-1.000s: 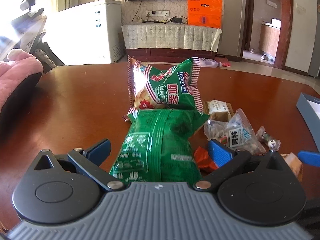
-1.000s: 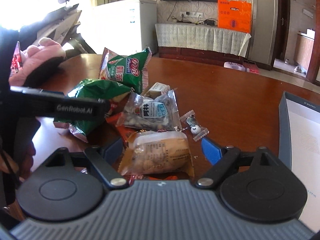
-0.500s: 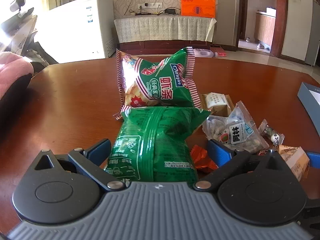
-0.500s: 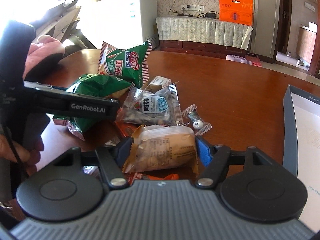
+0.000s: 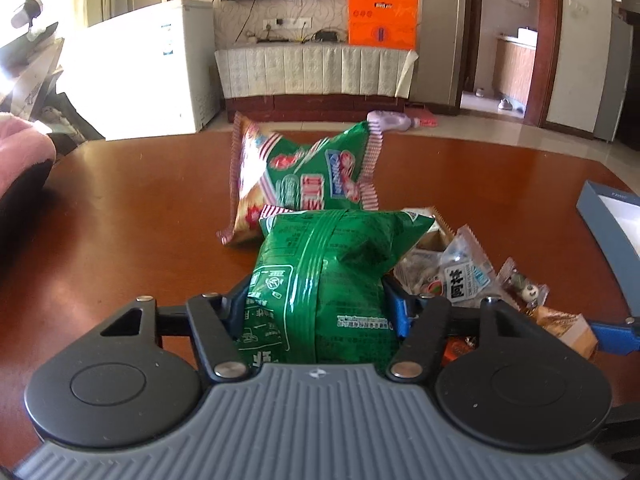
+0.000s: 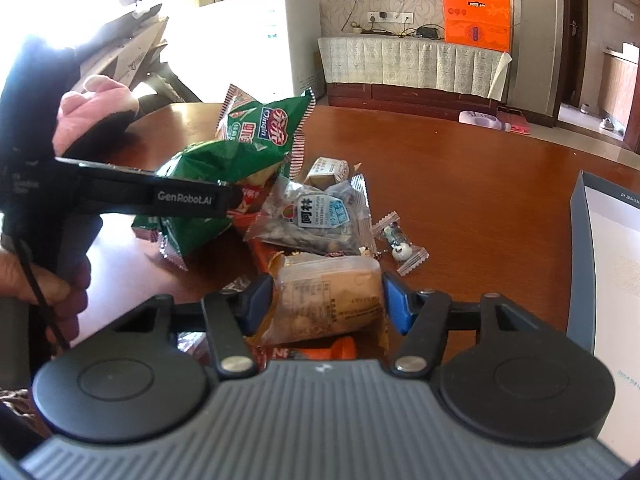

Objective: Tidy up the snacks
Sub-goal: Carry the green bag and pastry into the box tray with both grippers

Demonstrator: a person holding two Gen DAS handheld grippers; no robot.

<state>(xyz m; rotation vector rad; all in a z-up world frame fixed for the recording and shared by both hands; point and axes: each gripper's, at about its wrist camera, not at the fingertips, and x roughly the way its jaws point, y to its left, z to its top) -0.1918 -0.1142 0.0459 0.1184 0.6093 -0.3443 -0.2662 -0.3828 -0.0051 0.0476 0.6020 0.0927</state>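
A plain green snack bag (image 5: 332, 264) lies on the brown table (image 5: 120, 220). My left gripper (image 5: 318, 308) is closing on it, and both pads press its sides. Behind it a green bag with red-striped ends (image 5: 308, 176) stands upright. In the right wrist view a tan wrapped pastry packet (image 6: 328, 300) sits between the fingers of my right gripper (image 6: 328, 304). Its jaws are closing, with the pads against the packet's sides. The left gripper's black body (image 6: 184, 200) reaches in from the left, held by a hand (image 6: 60, 292).
Right of the green bag lie a clear seed packet (image 6: 316, 220), a small wrapped candy (image 6: 400, 248) and a little carton (image 6: 328, 170). Orange wrappers lie under the pastry packet. A grey-blue box (image 6: 580, 260) sits at the right, and a pink plush thing (image 6: 92, 112) at the far left.
The left jaws went from wide apart to pressing on the green bag. The right jaws narrowed onto the tan packet. Neither hand shifted much.
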